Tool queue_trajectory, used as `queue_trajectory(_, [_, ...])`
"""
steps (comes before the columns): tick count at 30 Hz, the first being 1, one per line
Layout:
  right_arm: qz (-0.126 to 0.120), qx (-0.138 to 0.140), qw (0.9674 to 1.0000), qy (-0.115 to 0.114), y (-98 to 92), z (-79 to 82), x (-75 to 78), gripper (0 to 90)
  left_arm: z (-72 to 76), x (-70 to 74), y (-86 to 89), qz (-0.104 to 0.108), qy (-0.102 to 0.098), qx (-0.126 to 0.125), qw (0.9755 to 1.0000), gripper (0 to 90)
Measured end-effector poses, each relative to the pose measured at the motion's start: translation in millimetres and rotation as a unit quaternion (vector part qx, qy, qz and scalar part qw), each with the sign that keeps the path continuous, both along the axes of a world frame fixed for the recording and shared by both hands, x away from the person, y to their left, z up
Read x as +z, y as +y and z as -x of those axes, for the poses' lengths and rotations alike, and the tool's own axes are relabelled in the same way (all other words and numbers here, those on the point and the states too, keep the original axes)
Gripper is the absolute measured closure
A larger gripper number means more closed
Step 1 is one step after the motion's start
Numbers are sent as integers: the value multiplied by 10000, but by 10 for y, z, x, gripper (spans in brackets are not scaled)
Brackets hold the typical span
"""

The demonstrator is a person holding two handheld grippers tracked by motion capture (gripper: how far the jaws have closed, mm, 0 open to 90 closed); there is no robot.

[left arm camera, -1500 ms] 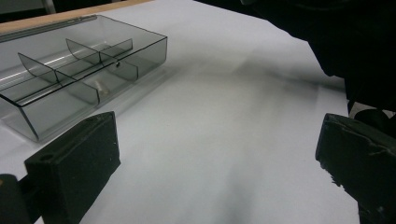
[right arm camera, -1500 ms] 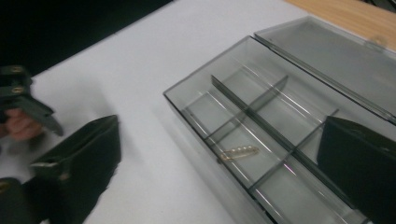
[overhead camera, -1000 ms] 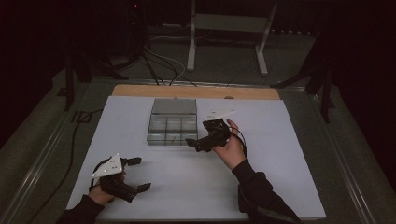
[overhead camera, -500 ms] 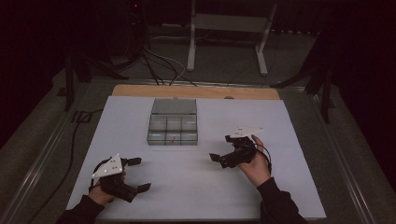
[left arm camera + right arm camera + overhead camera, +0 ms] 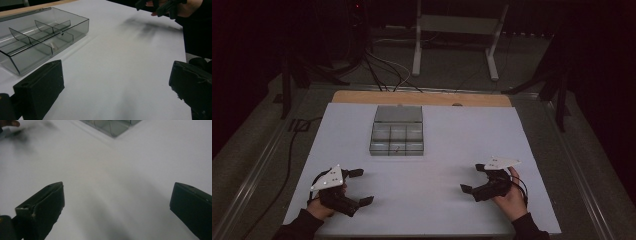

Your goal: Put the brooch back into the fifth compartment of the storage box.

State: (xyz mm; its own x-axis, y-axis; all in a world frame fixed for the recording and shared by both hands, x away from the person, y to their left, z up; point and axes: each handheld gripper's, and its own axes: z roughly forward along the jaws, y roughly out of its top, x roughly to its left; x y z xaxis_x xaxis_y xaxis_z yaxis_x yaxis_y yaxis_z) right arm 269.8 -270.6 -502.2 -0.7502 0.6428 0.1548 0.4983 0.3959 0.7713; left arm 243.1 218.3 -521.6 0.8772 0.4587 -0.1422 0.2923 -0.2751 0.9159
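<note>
black left claw (image 5: 360, 186) wide open, empty; right claw (image 5: 473, 178) wide open, empty.

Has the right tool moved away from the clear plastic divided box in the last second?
Yes. The right tool has pulled back from the clear plastic divided box toward the person's near right edge of the white table, jaws open.
</note>
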Motion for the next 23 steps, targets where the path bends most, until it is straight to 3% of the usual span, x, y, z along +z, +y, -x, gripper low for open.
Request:
queue_trajectory(3, [-85,-58,9999,122,-107,63,-46,0,1,1,-2,-7,-1,-14,10000,11])
queue_trajectory(12, [10,-167,9998,91,-380,236,-155,0,1,1,0,-10,-6,-16,10000,11])
queue_trajectory(14, [91,-141,9998,84,-416,261,-170,0,0,3,-2,-13,-5,-22,10000,11])
queue_trajectory(23, [15,-293,9995,143,-515,294,-205,0,1,1,-2,-24,-6,-24,10000,11])
